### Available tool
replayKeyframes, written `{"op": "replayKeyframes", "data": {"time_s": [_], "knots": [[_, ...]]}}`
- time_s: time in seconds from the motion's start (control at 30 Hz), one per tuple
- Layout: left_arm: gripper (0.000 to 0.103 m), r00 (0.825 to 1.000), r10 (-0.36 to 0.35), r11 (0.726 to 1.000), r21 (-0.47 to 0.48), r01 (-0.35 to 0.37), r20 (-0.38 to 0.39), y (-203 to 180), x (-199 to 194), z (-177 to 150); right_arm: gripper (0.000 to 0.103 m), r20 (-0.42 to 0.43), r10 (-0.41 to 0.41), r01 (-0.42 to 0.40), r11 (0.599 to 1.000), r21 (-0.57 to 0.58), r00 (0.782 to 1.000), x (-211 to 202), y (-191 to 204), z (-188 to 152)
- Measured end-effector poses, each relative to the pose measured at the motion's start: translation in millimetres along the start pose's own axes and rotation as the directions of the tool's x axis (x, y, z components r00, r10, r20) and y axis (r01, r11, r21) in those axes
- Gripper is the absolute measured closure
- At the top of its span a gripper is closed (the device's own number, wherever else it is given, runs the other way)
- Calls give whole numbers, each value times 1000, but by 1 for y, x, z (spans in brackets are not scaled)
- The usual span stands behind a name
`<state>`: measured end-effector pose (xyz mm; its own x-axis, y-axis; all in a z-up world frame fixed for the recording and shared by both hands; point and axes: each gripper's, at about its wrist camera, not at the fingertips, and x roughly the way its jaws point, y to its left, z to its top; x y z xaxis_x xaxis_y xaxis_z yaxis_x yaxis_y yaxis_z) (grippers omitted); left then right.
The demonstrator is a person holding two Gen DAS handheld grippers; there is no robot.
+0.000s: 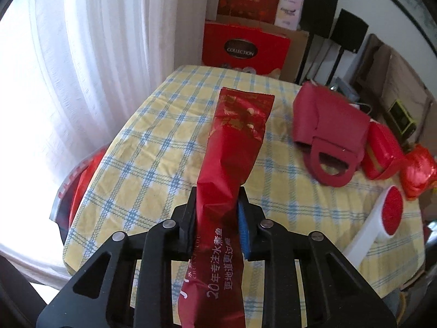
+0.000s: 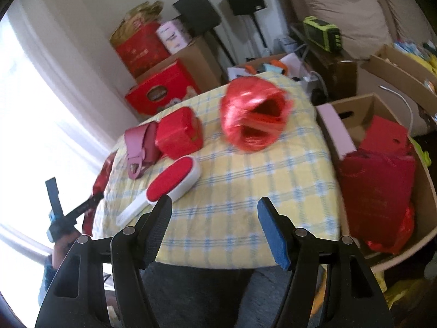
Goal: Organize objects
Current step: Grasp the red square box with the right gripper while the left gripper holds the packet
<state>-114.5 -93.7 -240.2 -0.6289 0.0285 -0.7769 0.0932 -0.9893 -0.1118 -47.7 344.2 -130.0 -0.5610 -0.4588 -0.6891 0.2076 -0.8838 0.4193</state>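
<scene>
**Operator:** State the condition of each gripper.

**Technician:** The left gripper [image 1: 218, 213] is clamped narrow on a long red packet [image 1: 235, 147]; both pads press its sides. The right gripper [image 2: 214, 218] stands partly open with nothing between its jaws.

**Operator:** Where does the packet lie, and how does its long axis run?

**Technician:** In the left wrist view it fills the centre of the frame. Its long axis runs with the fingers: the printed end passes back under the gripper to the lower edge, and the far end reaches toward the upper centre, over the checked tablecloth [image 1: 153, 142]. The grip sits about mid-length.

**Operator:** Where does the likely destination lie?

**Technician:** A judgement only: the cardboard box [image 2: 347, 114] at the right edge of the right wrist view already holds red items, so it probably collects the sorted goods. In that view the left gripper [image 2: 58, 213] shows at the lower left, so the box lies across the table from the packet.

**Operator:** Which hand is nearer the remaining items?

**Technician:** The right. The lint brush [image 2: 166, 186] lies just beyond its left finger, long axis slanting from lower left to upper right. The red wrapped box [image 2: 179, 134], the pink bag [image 2: 142, 147] and the red bundle [image 2: 254, 114] sit further up the frame.
</scene>
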Motion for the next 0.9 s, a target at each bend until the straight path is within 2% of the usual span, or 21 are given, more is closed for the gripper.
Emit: {"op": "replayKeyframes", "data": {"time_s": [0.17,0.27,0.37,0.53,0.63,0.9], "knots": [[80,1000,-10,1000,16,9,15,-7,-3,2,29,-29,-22,20,997,-73,999,36,29,6],[80,1000,-13,1000,19,13,27,-10,-5,3,29,-58,-55,48,992,-116,997,62,44,14],[80,999,-23,1000,17,23,32,-11,-7,3,28,-56,-95,84,980,-178,994,84,59,27],[80,999,-27,1000,7,27,37,-8,-7,5,20,-72,-119,96,959,-266,990,131,80,55],[80,999,-31,1000,2,31,37,-7,-7,5,20,-75,-197,163,933,-322,978,161,87,65],[80,999,-36,999,-2,36,40,-8,-7,5,18,-124,-218,166,928,-333,968,205,85,77]]}}
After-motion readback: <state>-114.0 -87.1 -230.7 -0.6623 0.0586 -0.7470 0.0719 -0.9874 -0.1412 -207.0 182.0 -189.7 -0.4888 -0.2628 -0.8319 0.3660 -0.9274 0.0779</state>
